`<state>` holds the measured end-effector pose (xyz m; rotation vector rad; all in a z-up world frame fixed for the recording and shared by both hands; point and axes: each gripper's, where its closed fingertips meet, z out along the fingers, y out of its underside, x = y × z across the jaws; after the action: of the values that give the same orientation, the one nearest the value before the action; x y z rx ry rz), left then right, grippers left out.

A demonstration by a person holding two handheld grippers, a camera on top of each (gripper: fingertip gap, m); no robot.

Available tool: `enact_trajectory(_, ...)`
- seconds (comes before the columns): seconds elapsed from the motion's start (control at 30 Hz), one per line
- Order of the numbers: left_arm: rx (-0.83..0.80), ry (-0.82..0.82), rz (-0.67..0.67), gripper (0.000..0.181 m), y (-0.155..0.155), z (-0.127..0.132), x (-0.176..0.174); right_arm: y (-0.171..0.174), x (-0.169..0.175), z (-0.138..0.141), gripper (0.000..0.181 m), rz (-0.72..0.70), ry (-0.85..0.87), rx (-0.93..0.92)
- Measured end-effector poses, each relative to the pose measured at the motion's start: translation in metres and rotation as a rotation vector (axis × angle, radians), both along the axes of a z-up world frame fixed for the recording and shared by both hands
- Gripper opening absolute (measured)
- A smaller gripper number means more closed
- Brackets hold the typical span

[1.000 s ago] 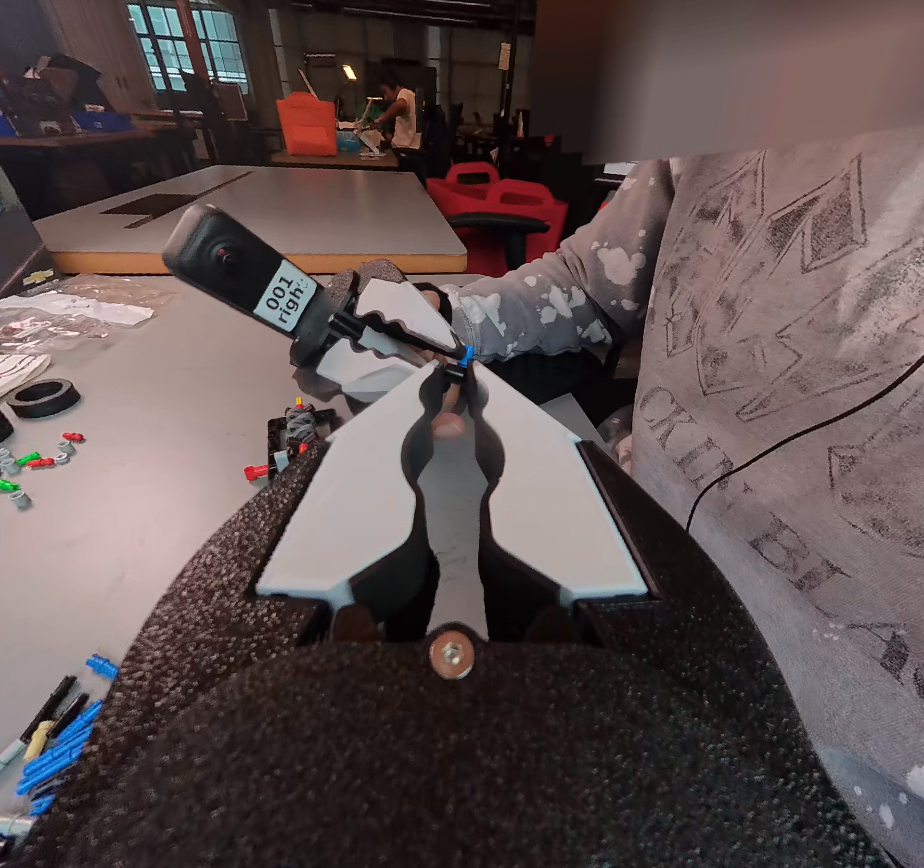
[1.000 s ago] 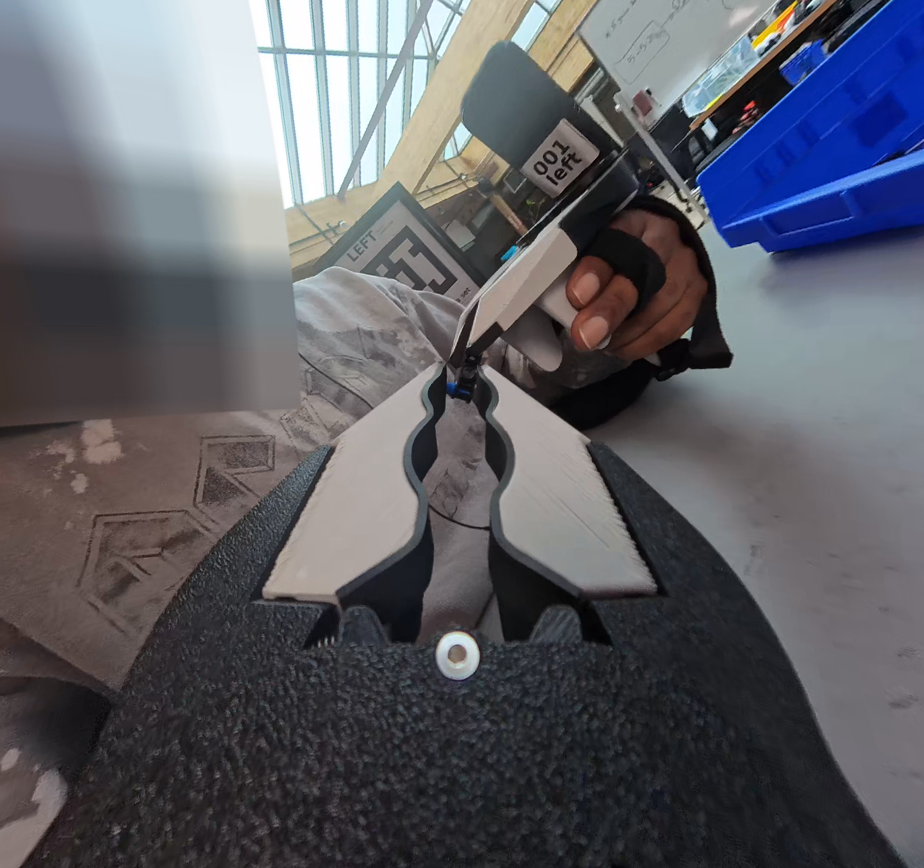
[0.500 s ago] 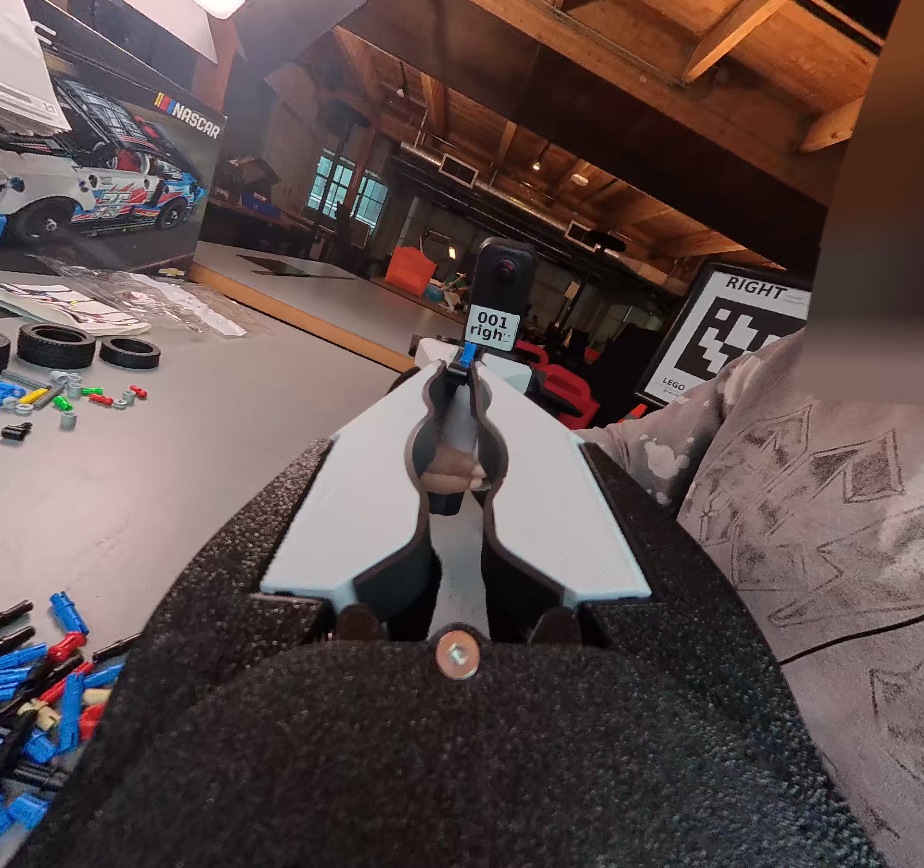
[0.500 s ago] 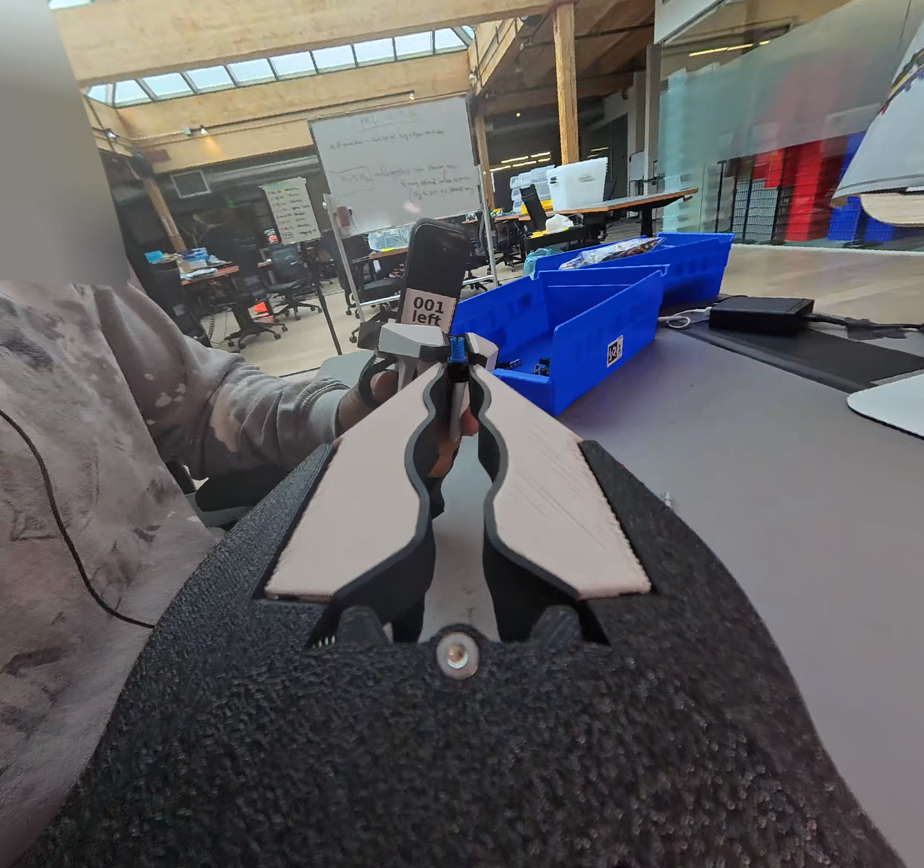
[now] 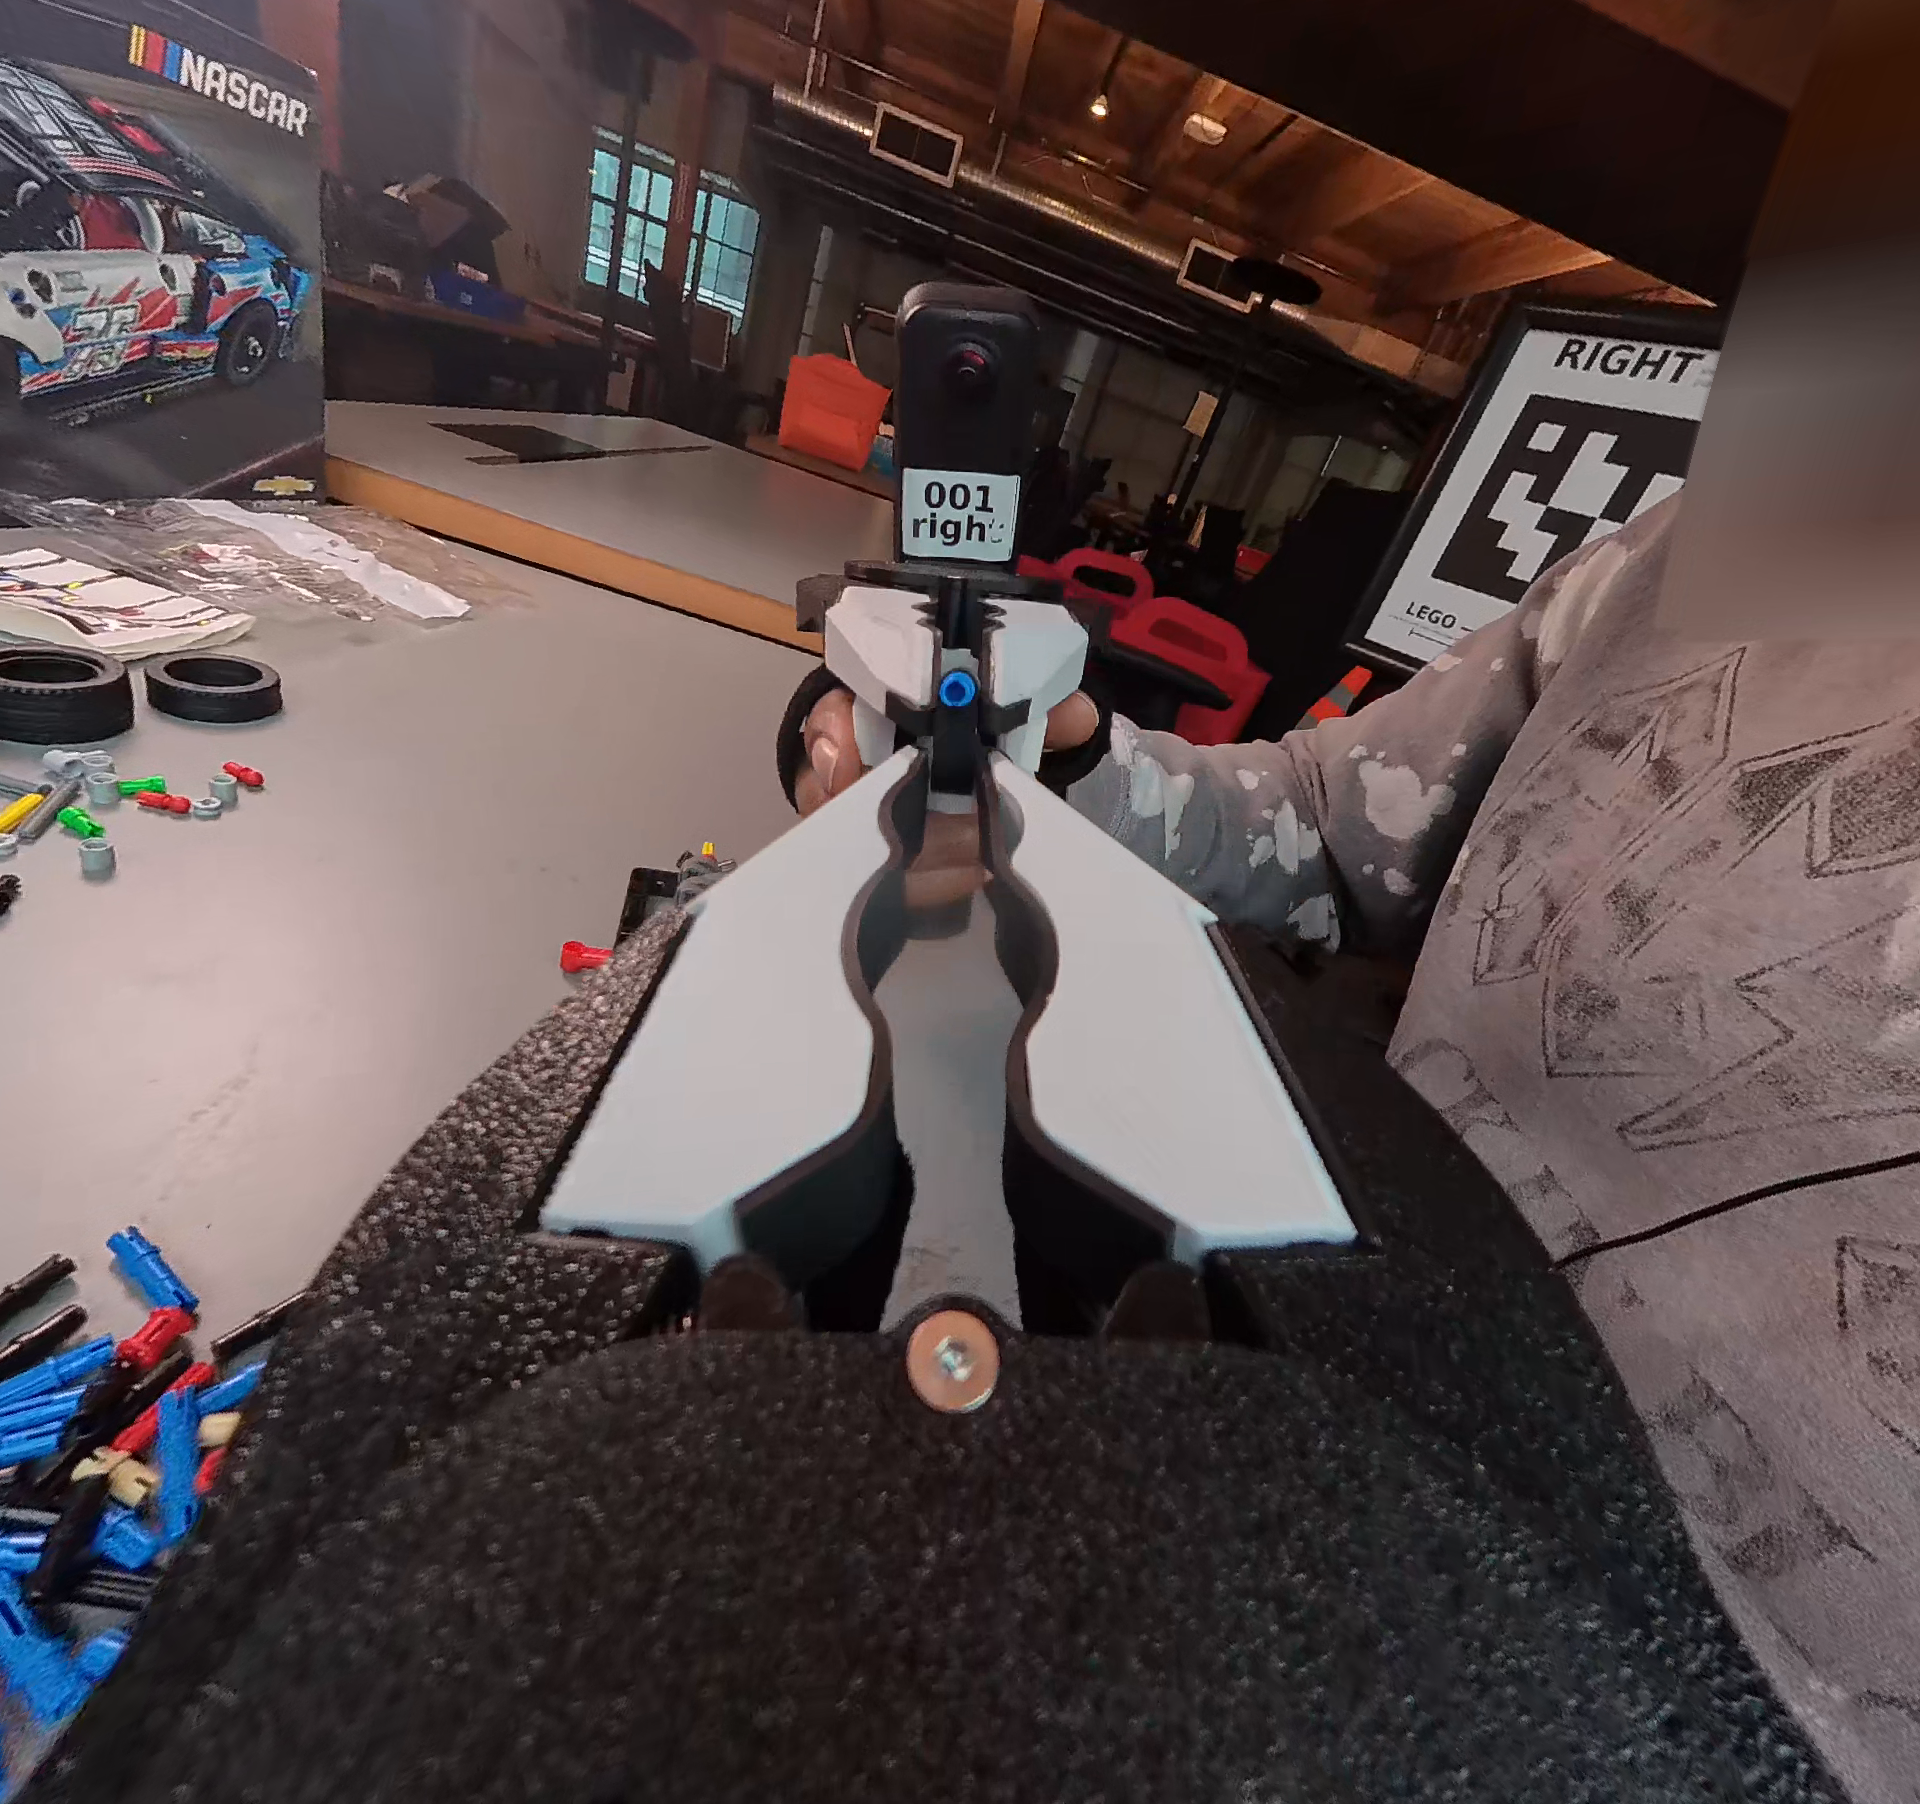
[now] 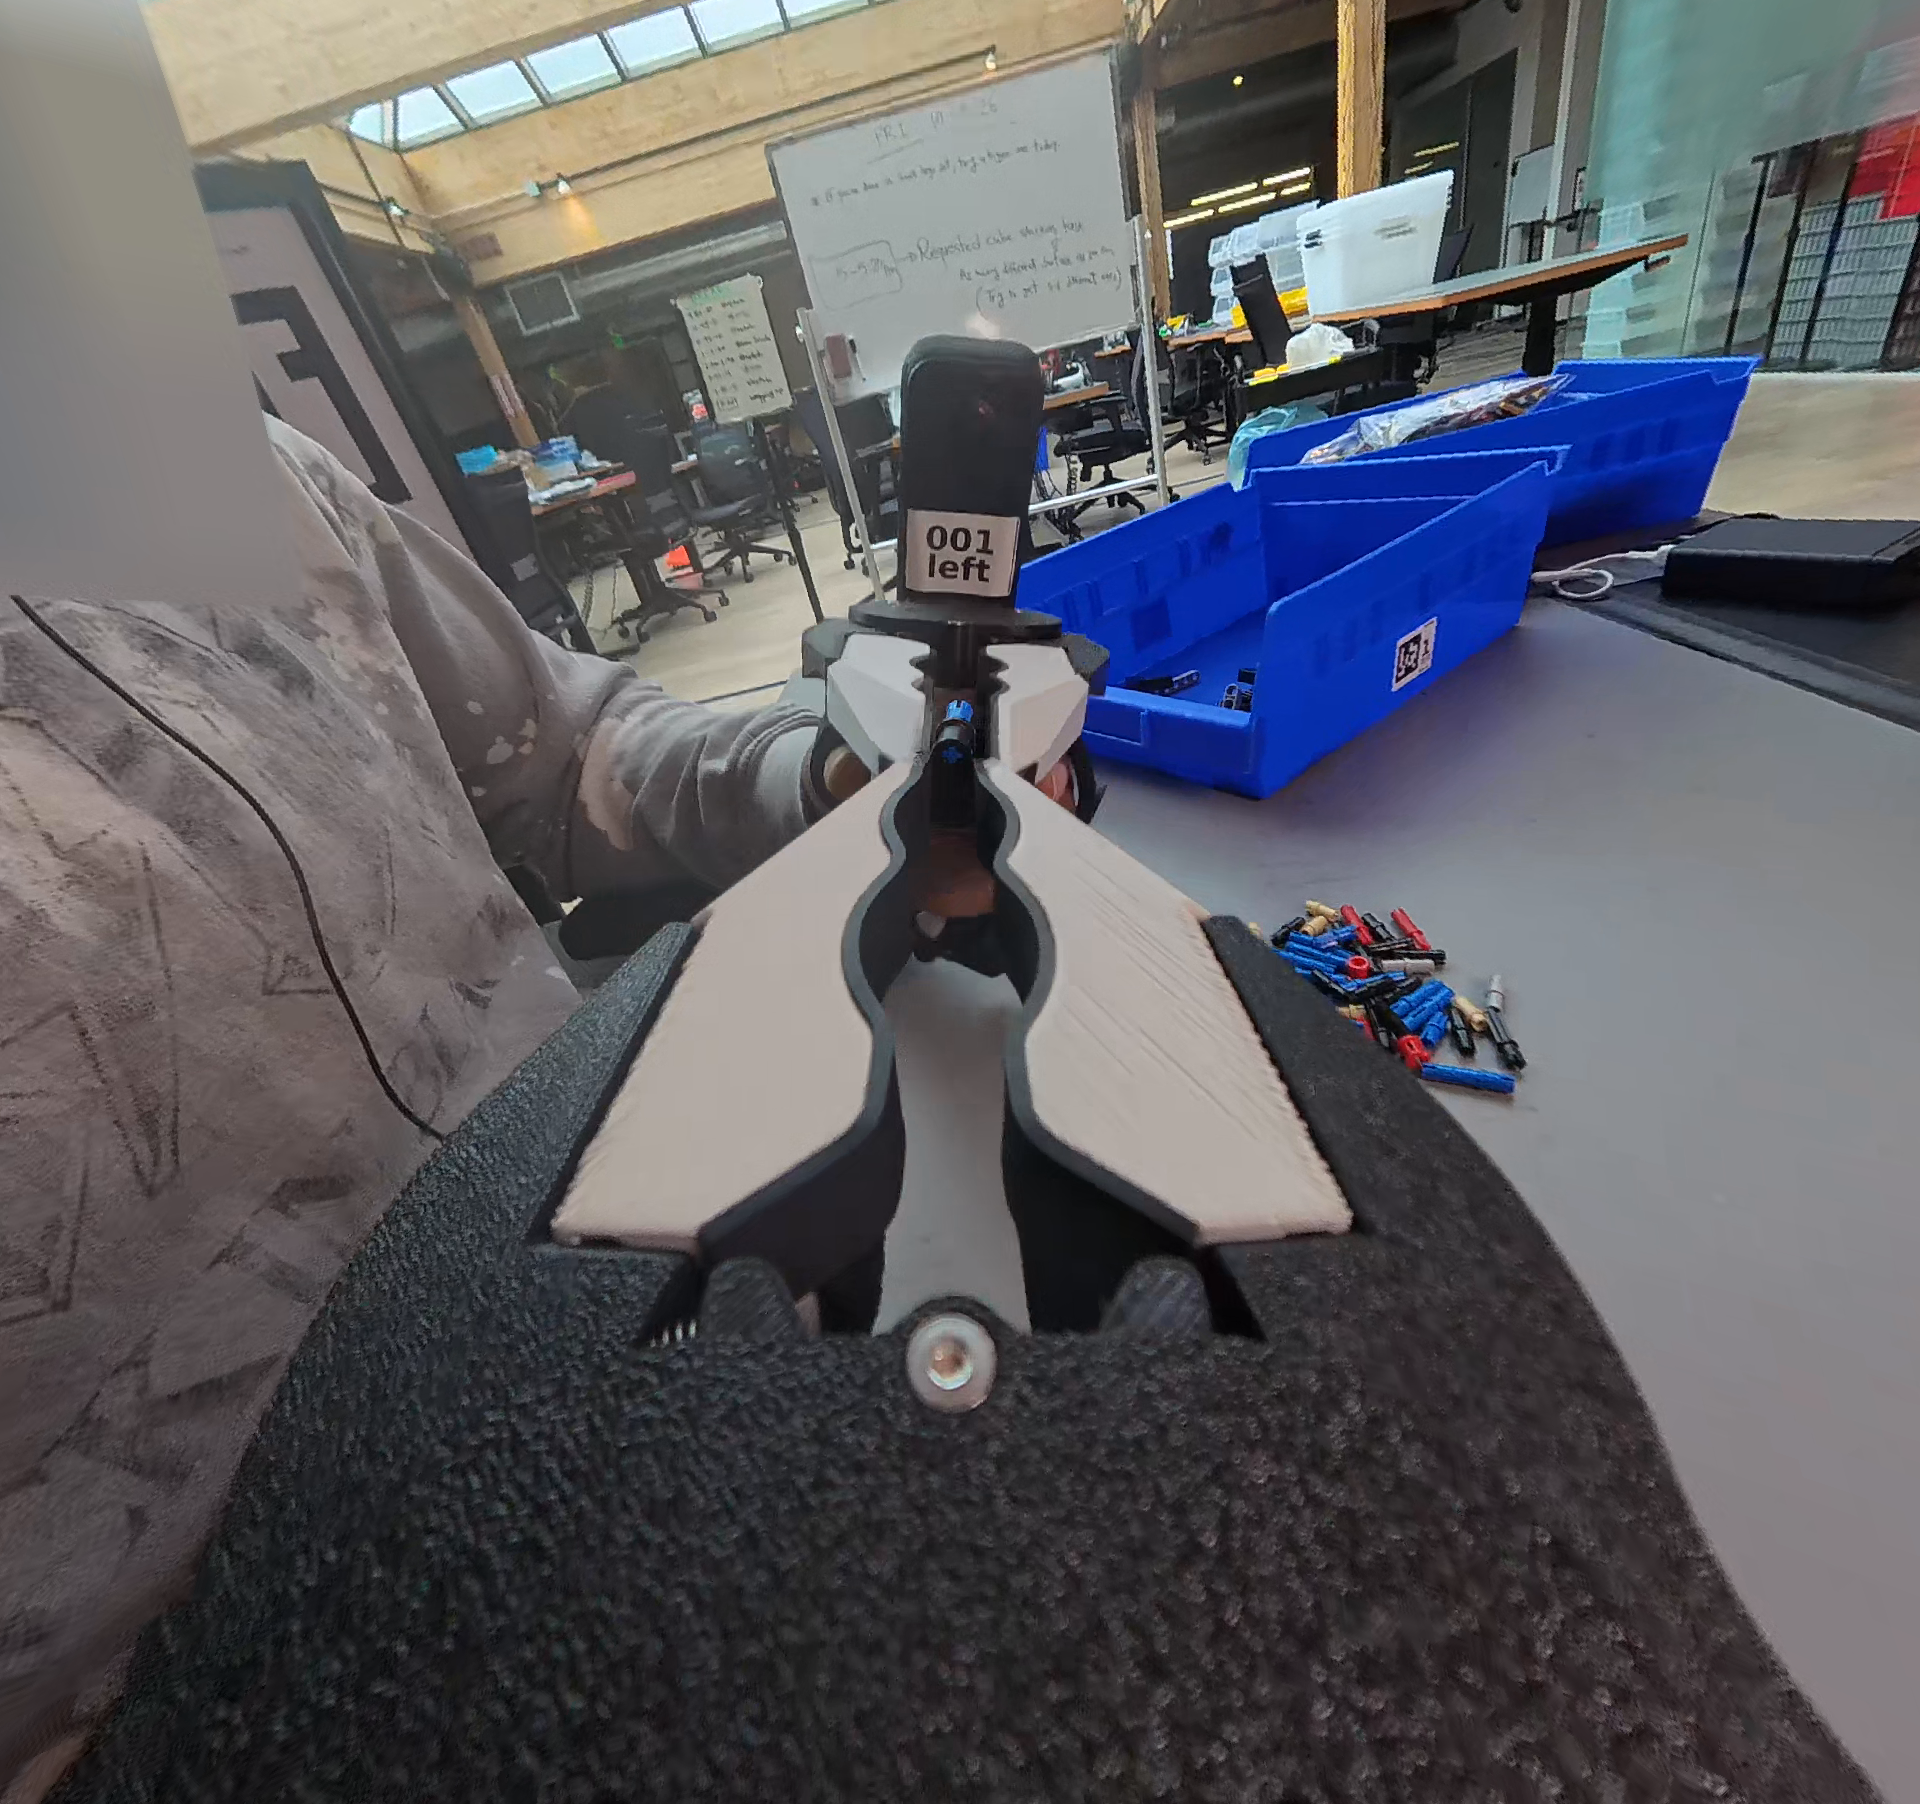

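Timber-beamed workshop with skylights, a whiteboard and grey tables.

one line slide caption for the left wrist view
Left gripper and right gripper meet tip to tip on a small blue pin above the grey table.

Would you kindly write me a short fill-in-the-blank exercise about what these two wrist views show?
1. The left gripper and right gripper point tip to tip at each other, pinching a small ____ pin between them.
2. Two black ____ lie on the grey table.
3. The open storage bins are ____ in colour.

Missing words: blue; tyres; blue
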<state>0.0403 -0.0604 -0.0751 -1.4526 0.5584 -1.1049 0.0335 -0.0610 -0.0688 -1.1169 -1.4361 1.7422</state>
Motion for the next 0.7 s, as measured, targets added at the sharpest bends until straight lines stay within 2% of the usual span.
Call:
enact_trajectory(0.1,0.000,-0.011,0.008,0.016,0.000,0.005,-0.012,0.001,0.003,-0.005,0.007,-0.004,-0.027,0.057)
enact_trajectory(0.4,0.011,0.081,-0.047,0.008,-0.009,-0.001,-0.002,-0.009,0.002,-0.014,0.007,0.033,-0.061,0.094)
enact_trajectory(0.7,0.025,0.055,-0.031,0.003,-0.009,0.003,-0.003,-0.010,0.002,-0.010,0.007,0.016,-0.037,0.099)
